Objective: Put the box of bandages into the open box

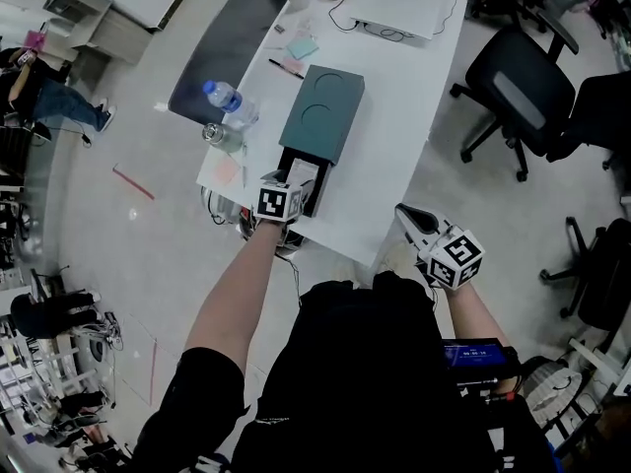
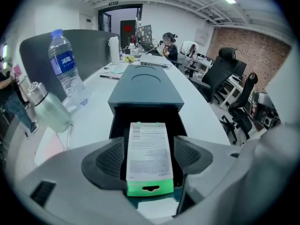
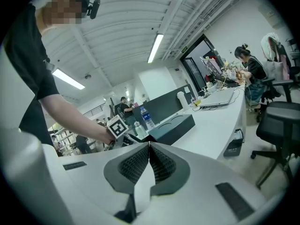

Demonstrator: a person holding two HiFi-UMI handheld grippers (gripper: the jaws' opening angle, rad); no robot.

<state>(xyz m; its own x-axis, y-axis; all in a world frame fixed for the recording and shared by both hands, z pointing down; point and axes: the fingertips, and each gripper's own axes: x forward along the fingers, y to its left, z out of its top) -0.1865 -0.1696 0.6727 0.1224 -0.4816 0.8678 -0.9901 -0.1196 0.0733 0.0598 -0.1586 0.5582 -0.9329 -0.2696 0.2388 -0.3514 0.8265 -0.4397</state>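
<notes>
Lower centre of left gripper view: left gripper (image 2: 150, 159) clamping bandage box (image 2: 147, 144), its far end poking over dark mouth of open box (image 2: 146, 86) at near edge of table (image 1: 394, 97). Insertion step apparently in hand. Next move likely calling for pushing deeper, lowering, then parting jaws. Lower right of head view: right gripper (image 3: 149, 146) idling off table, jaws pressed together, holding nothing.

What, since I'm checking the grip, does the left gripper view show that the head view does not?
Left gripper view only: the left gripper's jaws pressing the sides of the bandage box, green end nearest, at the open box's dark opening. Head view only: the right gripper, held beside the table. Both: the open box and the water bottle.
</notes>
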